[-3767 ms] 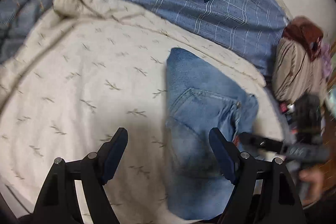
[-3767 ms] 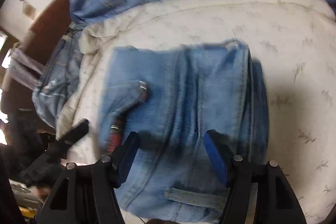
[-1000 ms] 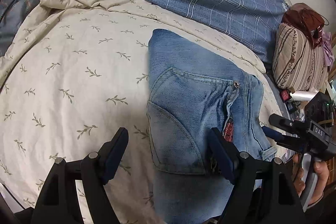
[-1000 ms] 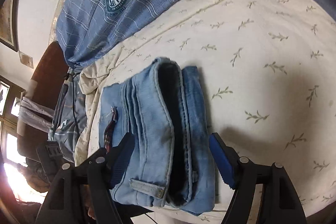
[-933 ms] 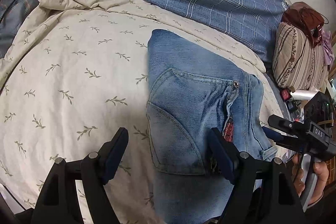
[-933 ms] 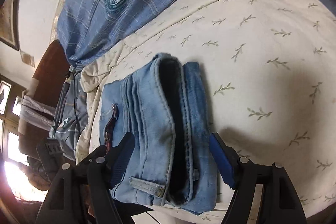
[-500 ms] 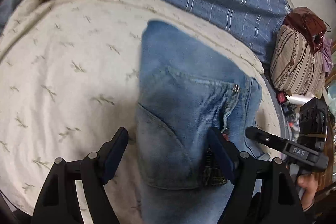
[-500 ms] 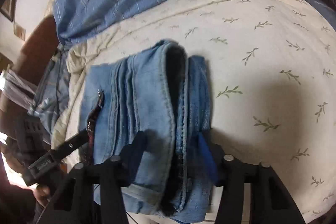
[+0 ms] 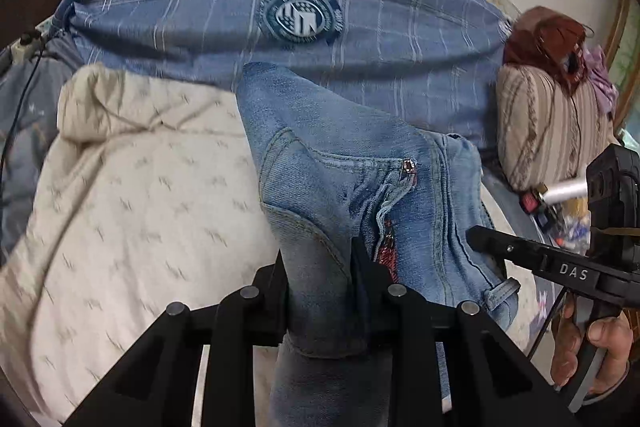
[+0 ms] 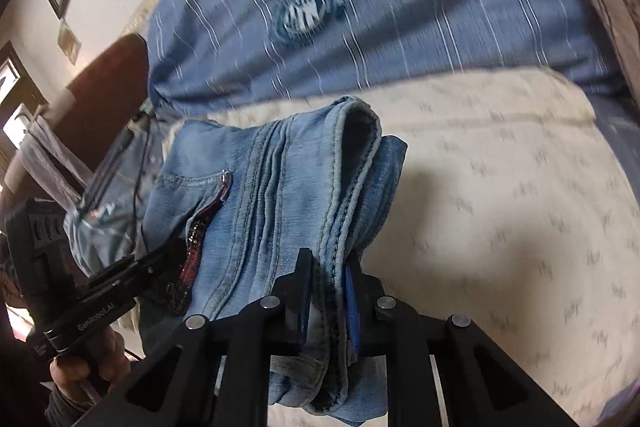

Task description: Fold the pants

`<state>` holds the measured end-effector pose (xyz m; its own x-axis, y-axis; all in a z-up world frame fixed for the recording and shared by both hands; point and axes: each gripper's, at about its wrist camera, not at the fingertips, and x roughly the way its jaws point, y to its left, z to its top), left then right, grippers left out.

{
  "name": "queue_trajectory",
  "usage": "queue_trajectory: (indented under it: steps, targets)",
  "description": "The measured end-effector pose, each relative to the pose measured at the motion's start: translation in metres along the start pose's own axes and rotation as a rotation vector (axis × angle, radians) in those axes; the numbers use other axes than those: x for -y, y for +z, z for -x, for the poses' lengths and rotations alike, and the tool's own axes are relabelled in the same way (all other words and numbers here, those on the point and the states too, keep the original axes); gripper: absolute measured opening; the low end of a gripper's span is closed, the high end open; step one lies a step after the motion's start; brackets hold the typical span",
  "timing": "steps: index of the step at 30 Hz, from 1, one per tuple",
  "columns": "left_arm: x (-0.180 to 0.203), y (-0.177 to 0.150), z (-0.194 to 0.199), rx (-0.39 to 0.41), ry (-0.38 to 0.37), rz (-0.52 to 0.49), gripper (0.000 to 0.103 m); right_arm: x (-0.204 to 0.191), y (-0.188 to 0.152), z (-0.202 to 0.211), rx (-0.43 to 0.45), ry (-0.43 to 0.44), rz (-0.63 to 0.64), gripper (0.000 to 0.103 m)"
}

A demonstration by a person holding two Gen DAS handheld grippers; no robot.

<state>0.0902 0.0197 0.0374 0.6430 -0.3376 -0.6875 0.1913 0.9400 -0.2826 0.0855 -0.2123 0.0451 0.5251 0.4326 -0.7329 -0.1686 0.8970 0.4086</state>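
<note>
The folded light-blue jeans (image 9: 340, 167) are lifted off the cream leaf-print bedsheet (image 9: 132, 219). My left gripper (image 9: 320, 291) is shut on the near edge of the folded jeans by the pocket. My right gripper (image 10: 326, 291) is shut on the stacked waistband layers of the same jeans (image 10: 280, 195). In the left wrist view the right gripper (image 9: 540, 263) shows at the right, held by a hand. In the right wrist view the left gripper (image 10: 120, 275) shows at the left. Both views are motion-blurred.
A blue plaid pillow (image 9: 300, 19) with a round crest lies behind the jeans. A striped cushion (image 9: 548, 123) with a brown bag on it sits at the right. Small items (image 9: 560, 211) lie by the bed's right edge. A dark wooden headboard (image 10: 104, 83) stands at the left.
Both grippers have closed on the jeans since half a second ago and lifted the folded bundle up off the sheet; the views have tilted toward the pillow.
</note>
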Motion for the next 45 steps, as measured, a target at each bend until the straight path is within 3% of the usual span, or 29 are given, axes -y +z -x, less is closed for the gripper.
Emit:
queue_trajectory:
  steps: [5,11,13,15,17,19,24,27,30,31,33,36,41,45]
  targets:
    - [-0.02,0.003,-0.029,-0.024,0.008,0.023,0.029,-0.004,0.022,-0.022,-0.012,0.008,-0.006,0.016]
    - [-0.038,-0.017,-0.065,-0.068,0.01,0.071,0.033,0.01,0.02,-0.059,-0.048,-0.01,-0.026,0.016]
    - [-0.043,-0.025,-0.083,-0.094,0.033,0.099,0.039,0.018,0.014,-0.072,-0.062,-0.034,-0.026,0.02]
    - [-0.05,-0.032,-0.089,-0.076,0.065,0.121,0.058,0.027,0.008,-0.086,-0.079,-0.079,-0.038,0.024]
    - [-0.055,-0.034,-0.083,-0.058,0.097,0.133,0.073,0.029,0.004,-0.087,-0.077,-0.105,-0.032,0.042]
    - [-0.058,-0.031,-0.07,-0.051,0.084,0.134,0.074,0.027,0.005,-0.081,-0.077,-0.125,-0.012,0.051]
    - [-0.044,-0.036,-0.021,0.036,0.099,0.073,0.08,0.007,0.002,-0.036,0.021,-0.121,0.034,0.052]
    - [-0.036,-0.05,-0.013,0.051,0.134,0.055,0.082,-0.01,-0.01,-0.026,0.048,-0.126,0.081,0.061]
    - [-0.036,-0.067,-0.034,-0.027,0.156,0.059,0.084,-0.017,-0.029,-0.051,-0.022,-0.173,0.143,0.064]
    - [-0.036,-0.072,-0.046,-0.07,0.177,0.057,0.086,-0.014,-0.035,-0.065,-0.061,-0.188,0.149,0.07]
    - [-0.037,-0.075,-0.052,-0.076,0.209,0.07,0.095,-0.008,-0.042,-0.079,-0.108,-0.199,0.136,0.074]
    - [-0.037,-0.07,-0.042,-0.087,0.22,0.074,0.095,-0.012,-0.039,-0.064,-0.082,-0.198,0.114,0.075]
    - [-0.025,-0.07,-0.006,-0.006,0.215,0.044,0.095,-0.019,-0.039,-0.013,0.037,-0.191,0.091,0.075]
    - [-0.017,-0.082,0.015,0.026,0.22,0.025,0.099,-0.023,-0.061,0.019,0.091,-0.153,0.064,0.077]
